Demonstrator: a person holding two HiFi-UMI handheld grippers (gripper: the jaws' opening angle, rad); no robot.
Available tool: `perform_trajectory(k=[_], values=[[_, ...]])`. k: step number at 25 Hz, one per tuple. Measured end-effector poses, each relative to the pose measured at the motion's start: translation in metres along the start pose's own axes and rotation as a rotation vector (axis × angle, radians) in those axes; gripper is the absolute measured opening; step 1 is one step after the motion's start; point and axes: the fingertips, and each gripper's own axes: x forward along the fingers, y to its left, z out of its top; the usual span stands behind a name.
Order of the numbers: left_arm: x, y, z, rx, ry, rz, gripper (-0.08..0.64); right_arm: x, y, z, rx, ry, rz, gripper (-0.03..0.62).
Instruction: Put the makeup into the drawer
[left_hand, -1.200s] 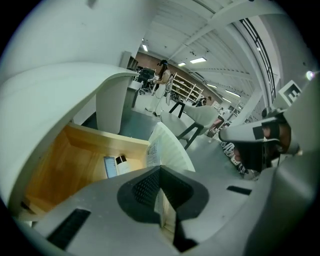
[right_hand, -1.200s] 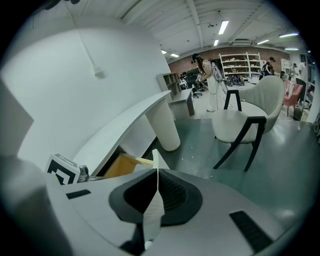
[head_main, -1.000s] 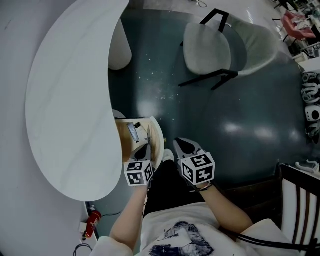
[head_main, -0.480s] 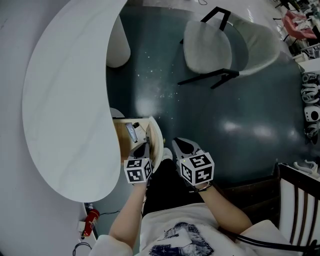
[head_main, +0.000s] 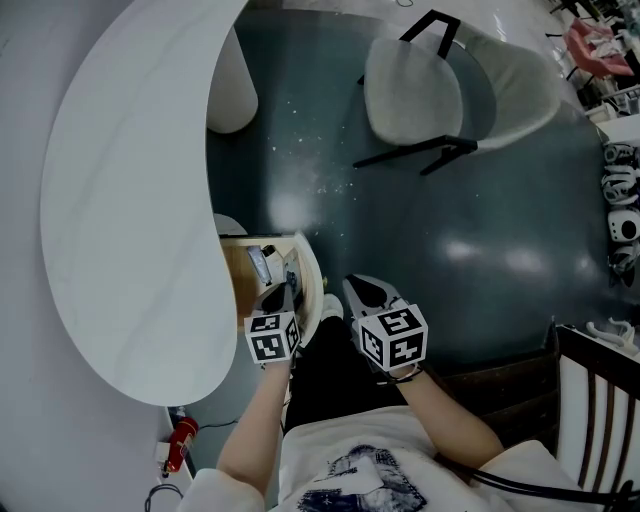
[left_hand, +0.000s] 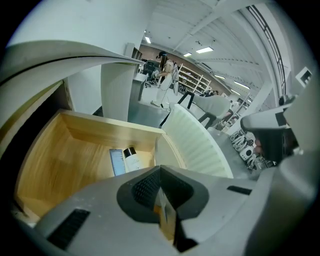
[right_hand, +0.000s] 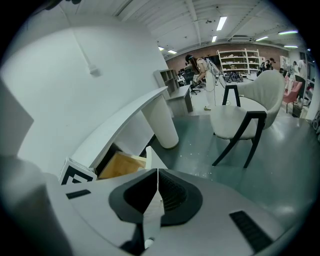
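Poised over the open drawer (left_hand: 55, 155) beneath the white table (head_main: 130, 200), the left gripper (left_hand: 160, 171) had its jaws pressed together with no makeup caught between them. A faint amber tint along their seam may have been only the wood's colour thrown back, the left gripper view being too close to settle it. The right gripper (right_hand: 158, 173) was held just beside it, out over the dark floor (head_main: 450, 200), its jaws likewise closed on nothing.

Two pieces of makeup lay side by side on the drawer's pale wooden bottom, near the ribbed white drawer front (left_hand: 197, 145). One was a white bottle (left_hand: 133, 161) with a black cap, lying on its side. The other was a flat blue-grey case (left_hand: 116, 162) at its left. The table top, as far as the head view took it in, carried nothing, and neither gripper carried anything, so the putting-away looked finished or all but finished. What appeared left was to draw the left gripper clear of the drawer. Pushing the drawer shut would follow naturally, though the task did not ask for that.

No brand or label could be read: the bottle's side was plain at that size and the case showed no lettering. The only print in sight was the black-and-white square markers on the grippers' cubes, which were patterns and not words, and a picture on the person's shirt (head_main: 350, 475) that gave no legible text.
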Motion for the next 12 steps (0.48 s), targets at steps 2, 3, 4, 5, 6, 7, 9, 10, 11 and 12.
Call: perform_trajectory(k=[2,3,4,5,6,7,9,10,11,12], values=[[0.001,0.003,0.001,0.004,0.002,0.019,0.037,0.000,-0.001,-0.001,0.001,0.002,0.001,0.023],[0.001,0.003,0.001,0.007,0.003,0.027,0.037,0.000,-0.002,-0.001,0.002,0.004,0.001,0.023],[0.002,0.004,0.001,0.010,0.004,0.033,0.037,0.000,-0.003,-0.001,0.002,0.005,0.002,0.023],[0.003,0.004,0.001,0.012,0.006,0.037,0.037,-0.001,-0.004,-0.002,0.003,0.005,0.002,0.023],[0.003,0.005,0.001,0.013,0.009,0.041,0.038,-0.001,-0.005,-0.002,0.003,0.005,0.003,0.023],[0.004,0.005,0.000,0.014,0.011,0.045,0.040,-0.001,-0.006,-0.003,0.003,0.005,0.003,0.023],[0.005,0.007,-0.001,0.018,0.010,0.054,0.040,-0.001,-0.009,-0.003,0.003,0.005,0.003,0.023],[0.005,0.007,-0.001,0.019,0.009,0.058,0.040,-0.001,-0.010,-0.003,0.004,0.005,0.002,0.023],[0.006,0.007,0.000,0.019,0.008,0.062,0.040,-0.002,-0.012,-0.002,0.004,0.005,0.000,0.023],[0.006,0.007,0.000,0.021,0.007,0.067,0.040,-0.002,-0.014,-0.002,0.004,0.005,0.000,0.023]])
